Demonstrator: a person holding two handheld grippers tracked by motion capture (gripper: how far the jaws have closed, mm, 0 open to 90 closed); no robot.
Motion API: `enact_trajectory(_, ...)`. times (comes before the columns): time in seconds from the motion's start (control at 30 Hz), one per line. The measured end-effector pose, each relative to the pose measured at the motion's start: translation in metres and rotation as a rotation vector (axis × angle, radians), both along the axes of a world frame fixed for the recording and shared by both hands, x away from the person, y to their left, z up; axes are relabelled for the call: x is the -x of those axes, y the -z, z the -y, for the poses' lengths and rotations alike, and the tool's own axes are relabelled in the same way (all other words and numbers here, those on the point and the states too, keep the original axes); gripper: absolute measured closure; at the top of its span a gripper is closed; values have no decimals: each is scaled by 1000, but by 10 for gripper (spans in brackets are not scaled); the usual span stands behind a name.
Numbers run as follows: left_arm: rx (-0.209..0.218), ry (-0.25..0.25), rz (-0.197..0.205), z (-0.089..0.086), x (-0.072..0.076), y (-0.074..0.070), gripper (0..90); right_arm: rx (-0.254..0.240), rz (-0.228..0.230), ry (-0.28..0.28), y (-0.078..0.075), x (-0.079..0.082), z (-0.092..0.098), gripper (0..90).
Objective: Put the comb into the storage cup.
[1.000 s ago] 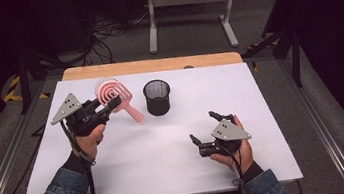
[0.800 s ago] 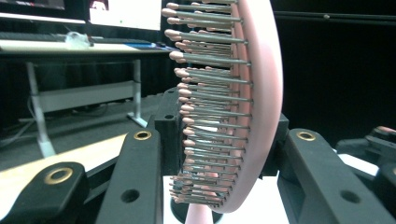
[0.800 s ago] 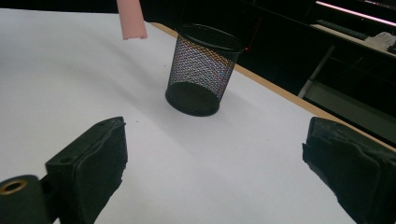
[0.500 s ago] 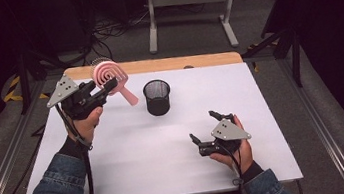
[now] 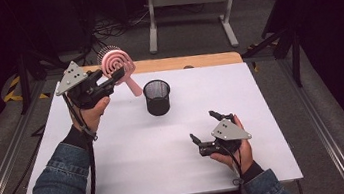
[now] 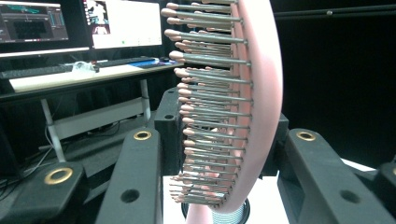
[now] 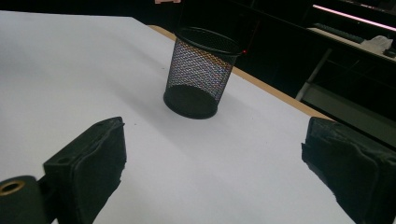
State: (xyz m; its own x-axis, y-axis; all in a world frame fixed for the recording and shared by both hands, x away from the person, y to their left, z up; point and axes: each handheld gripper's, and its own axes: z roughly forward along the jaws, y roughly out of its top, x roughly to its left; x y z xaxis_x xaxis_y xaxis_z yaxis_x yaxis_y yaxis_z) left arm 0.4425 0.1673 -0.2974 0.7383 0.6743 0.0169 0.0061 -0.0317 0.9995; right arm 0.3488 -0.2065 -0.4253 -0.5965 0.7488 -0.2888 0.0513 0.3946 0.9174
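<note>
The white table takes up the middle of the high view, with a black mesh cup standing upright just above the frame's centre. In the upper left of the frame the left claw is clenched on a pink hairbrush, held up in the air to the left of the cup, bristle head up and handle slanting down toward the cup's rim. In the lower right the right claw rests on the table, jaws spread wide and holding nothing, well apart from the cup. The likely trouble: the grip sits on the rounded bristle head (springy pins against one jaw), so the brush could twist or slip, and a handle that comes down off-centre could catch the rim and tip the light cup, since nothing steadies it.
</note>
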Motion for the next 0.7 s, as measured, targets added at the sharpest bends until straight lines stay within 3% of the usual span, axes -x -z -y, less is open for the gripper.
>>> enact_trajectory(0.27,-8,4,3,11,-6,-2,633,-8,-2,0,0,0,1,70)
enact_trajectory(0.53,27,40,-11,21,-15,2,633,-9,-6,-4,0,-1,1,73)
enact_trajectory(0.7,26,47,-13,29,-20,4,633,-9,-6,-7,0,0,0,73)
